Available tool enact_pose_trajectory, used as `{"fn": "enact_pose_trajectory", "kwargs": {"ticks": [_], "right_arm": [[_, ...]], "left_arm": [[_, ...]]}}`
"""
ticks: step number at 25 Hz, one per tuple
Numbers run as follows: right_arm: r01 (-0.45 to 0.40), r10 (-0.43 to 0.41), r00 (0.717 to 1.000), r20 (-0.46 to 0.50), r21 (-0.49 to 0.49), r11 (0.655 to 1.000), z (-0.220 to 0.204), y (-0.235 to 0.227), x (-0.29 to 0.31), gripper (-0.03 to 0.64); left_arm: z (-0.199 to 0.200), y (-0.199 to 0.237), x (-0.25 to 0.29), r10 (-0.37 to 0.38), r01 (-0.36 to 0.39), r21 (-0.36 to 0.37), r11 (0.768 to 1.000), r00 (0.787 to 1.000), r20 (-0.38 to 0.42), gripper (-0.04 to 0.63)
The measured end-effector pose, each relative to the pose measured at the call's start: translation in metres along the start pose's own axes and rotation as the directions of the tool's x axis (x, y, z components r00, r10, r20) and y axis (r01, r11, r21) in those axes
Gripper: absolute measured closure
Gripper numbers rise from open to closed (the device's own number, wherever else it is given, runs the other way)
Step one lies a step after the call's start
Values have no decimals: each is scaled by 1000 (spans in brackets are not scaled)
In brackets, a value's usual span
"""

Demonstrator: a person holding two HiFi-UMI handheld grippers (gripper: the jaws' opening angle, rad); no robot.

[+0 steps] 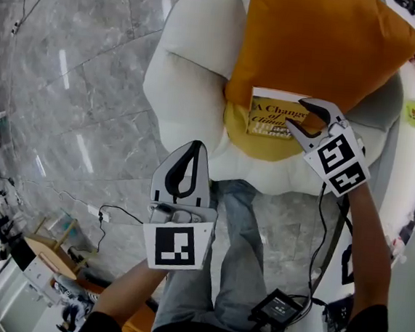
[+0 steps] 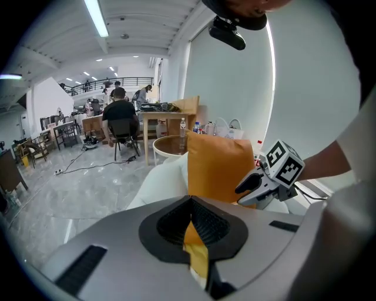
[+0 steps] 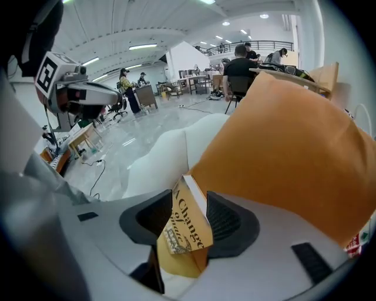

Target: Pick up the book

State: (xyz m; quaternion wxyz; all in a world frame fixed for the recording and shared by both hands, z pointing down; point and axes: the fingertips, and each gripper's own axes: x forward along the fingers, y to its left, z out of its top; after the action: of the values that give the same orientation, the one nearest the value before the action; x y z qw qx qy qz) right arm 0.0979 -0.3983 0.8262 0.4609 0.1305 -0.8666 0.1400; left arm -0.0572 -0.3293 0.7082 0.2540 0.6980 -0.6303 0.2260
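right tongs [image 1: 294, 112] open astride book [image 1: 266, 113] edge, left tongs [image 1: 194, 148] closed, apart

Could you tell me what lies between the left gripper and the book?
In the head view, only the white cushion and its yellow centre lie between the left gripper and the book.

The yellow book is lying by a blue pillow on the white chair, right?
Not quite. The pillow is orange, not blue. The head view shows the yellow book lying by it on the white chair.
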Motion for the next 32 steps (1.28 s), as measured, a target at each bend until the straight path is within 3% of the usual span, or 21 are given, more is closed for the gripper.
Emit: {"fn": "enact_pose_trajectory", "kwargs": {"ticks": [14, 17, 20, 22, 23, 25, 26, 28, 32], "right_arm": [[-85, 71, 978, -194, -62, 994, -34, -28, 84, 377], [-169, 152, 957, -246, -50, 984, -41, -20, 92, 379], [-210, 179, 933, -312, -68, 975, -51, -14, 97, 374], [-275, 240, 903, -355, -49, 960, -52, -8, 93, 388], [-338, 310, 874, -374, -12, 941, -51, -1, 87, 399], [-472, 460, 788, -409, 76, 878, -50, 21, 71, 405], [-510, 491, 754, -437, 83, 856, -54, 30, 67, 405], [-515, 441, 741, -507, -8, 857, -68, 43, 71, 398], [-448, 306, 782, -543, -149, 882, -98, 55, 88, 423]], "left_arm": [[-35, 1, 17, -23, 23, -3, 1000, 998, -65, 583], [-34, 4, 21, -20, 20, 2, 1000, 998, -62, 583], [-31, 6, 22, -19, 18, -7, 1000, 998, -58, 583], [-29, 5, 20, -21, 21, -6, 1000, 998, -55, 583], [-28, 5, 18, -22, 22, -5, 1000, 998, -54, 583], [-27, 4, 15, -23, 23, -3, 1000, 998, -54, 583], [-27, 5, 14, -22, 22, -1, 1000, 998, -54, 583], [-28, 5, 12, -20, 20, 1, 1000, 998, -51, 583], [-22, 3, 9, -32, 33, 11, 999, 999, -44, 583]]}}
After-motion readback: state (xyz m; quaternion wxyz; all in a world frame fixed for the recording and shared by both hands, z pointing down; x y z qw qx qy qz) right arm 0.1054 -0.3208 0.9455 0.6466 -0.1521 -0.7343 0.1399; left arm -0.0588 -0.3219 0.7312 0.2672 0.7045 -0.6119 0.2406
